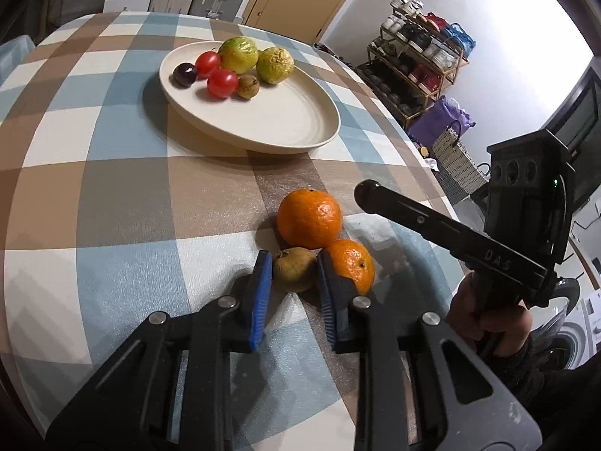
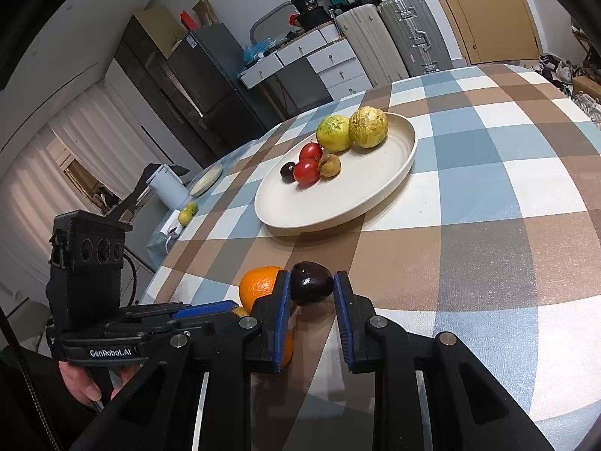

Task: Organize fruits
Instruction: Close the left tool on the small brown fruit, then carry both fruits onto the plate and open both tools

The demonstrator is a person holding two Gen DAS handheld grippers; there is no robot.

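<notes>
Six fruits on plate, two oranges beside

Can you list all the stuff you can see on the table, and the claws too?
Plate: one, cream, far side of the table.
Tomatoes: two, red, on the plate.
Big fruits: two, yellow-green, on the plate.
Small brown fruit: one, on the plate.
Dark plum: one, purple, on the plate.
Oranges: two, orange, on the tablecloth, near side.
Brownish fruit: one, between the left claw's pads.
Dark purple fruit: one, between the right claw's pads.
Tablecloth: one, checked blue, brown and white.
Left claw: black, blue pads, shut on the brownish fruit.
Right claw: black, blue pads, shut on the dark purple fruit.
</notes>
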